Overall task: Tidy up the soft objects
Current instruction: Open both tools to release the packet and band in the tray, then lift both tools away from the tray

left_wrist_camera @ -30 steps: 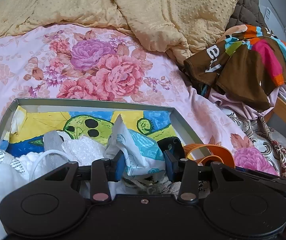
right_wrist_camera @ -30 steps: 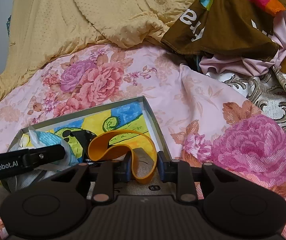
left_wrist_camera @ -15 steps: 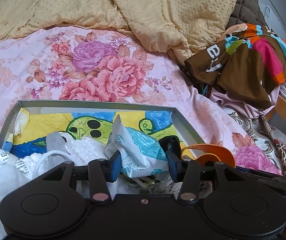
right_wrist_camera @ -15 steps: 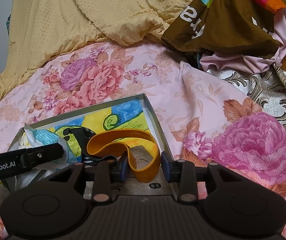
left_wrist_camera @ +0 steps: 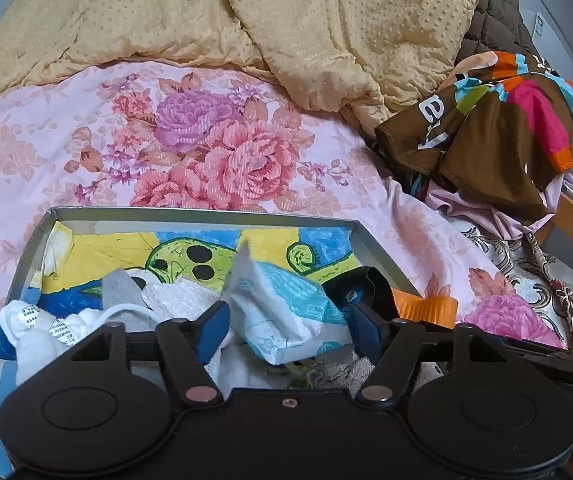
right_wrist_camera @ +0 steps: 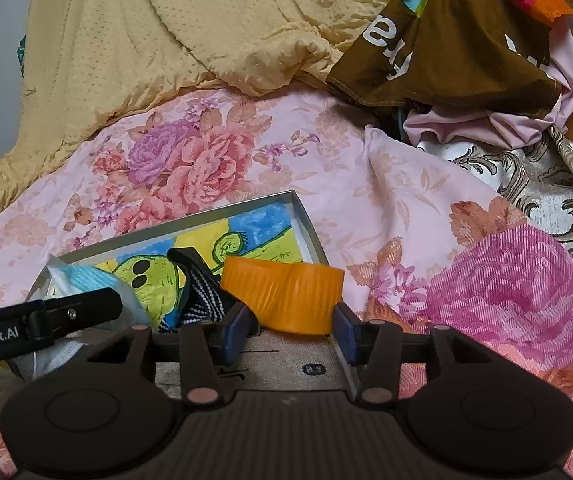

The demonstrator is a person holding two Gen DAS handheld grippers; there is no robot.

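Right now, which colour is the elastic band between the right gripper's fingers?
Orange. The elastic band shows best in the right wrist view.

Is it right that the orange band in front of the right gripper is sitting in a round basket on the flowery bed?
Not quite. The right wrist view shows the orange band in a flat rectangular box, not a round basket. The flowery bed part is right.
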